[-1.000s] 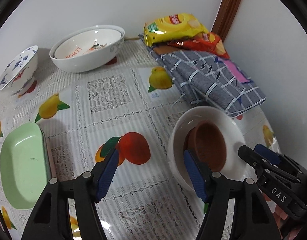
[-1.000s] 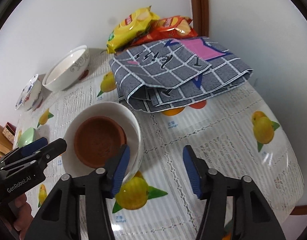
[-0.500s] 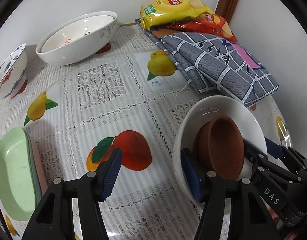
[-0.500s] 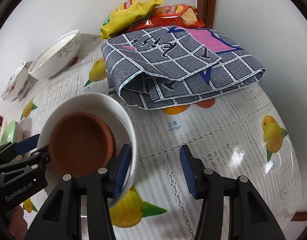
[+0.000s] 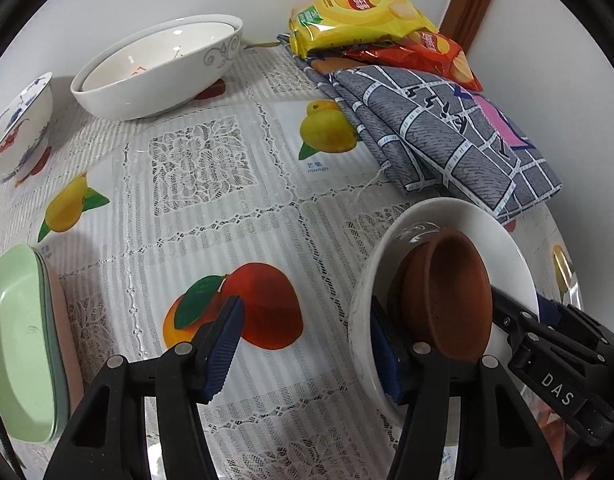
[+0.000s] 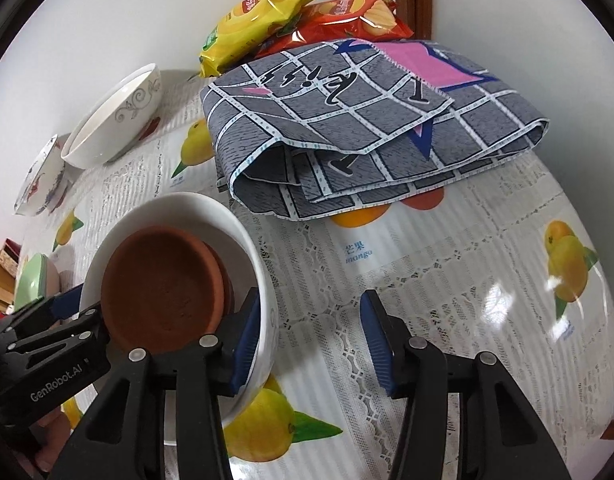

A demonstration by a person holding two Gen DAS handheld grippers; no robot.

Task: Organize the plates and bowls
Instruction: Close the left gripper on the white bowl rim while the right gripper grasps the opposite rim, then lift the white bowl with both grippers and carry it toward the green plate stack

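**On the fruit-print table: white bowl lift**

Left gripper (image 5: 303,344) and right gripper (image 6: 307,332) straddle opposite rims of the white bowl (image 5: 503,236), jaws spread, not pinching. Brown dish (image 6: 163,288) sits inside. Step: grasping. Next: close both, lift level.

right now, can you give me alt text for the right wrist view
A white bowl holding a brown clay dish has a finger of each gripper inside its rim, on opposite sides. Behind it lie a folded grey cloth and two snack bags.
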